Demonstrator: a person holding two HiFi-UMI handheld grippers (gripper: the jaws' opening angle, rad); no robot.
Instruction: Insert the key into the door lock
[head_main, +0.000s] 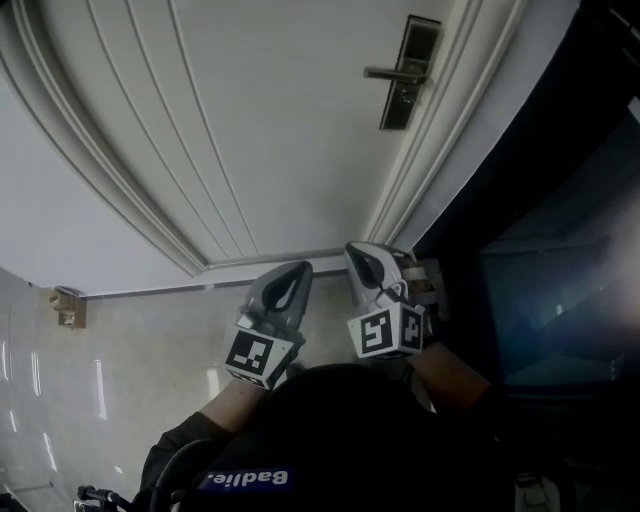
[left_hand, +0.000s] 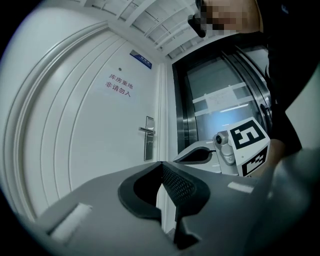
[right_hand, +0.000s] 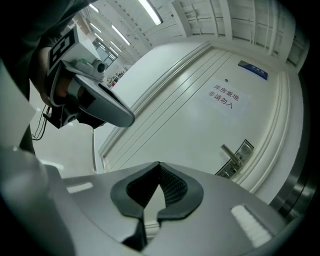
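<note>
1. Head view:
   - left gripper (head_main: 293, 270) and right gripper (head_main: 362, 252) are side by side, close together, and both point at the white door (head_main: 270, 120).
   - door lock (head_main: 405, 75), a dark plate with a lever handle (head_main: 388, 72), is ahead and right of the right gripper, well apart from both.
   - jaw state can't be read from this angle.
2. Left gripper view:
   - jaws clenched, pad tips touching on the left gripper (left_hand: 161, 165), with only door showing through the slit below.
   - can't make out a key in it.
   - lock (left_hand: 149, 145) is straight ahead, slightly left of the tips, and far off.
   - right gripper (left_hand: 180, 159) is just beside it on the right, marker cube (left_hand: 248, 144) facing the camera.
   - red lettering (left_hand: 119, 85) is on the door, above the lock.
3. Right gripper view:
   - right gripper (right_hand: 159, 166) is clenched tip to tip, and no key can be made out between the pads.
   - lock (right_hand: 239, 156) is ahead and right of the tips, well apart.
   - left gripper (right_hand: 125, 117) is up and to the left, near.
</note>
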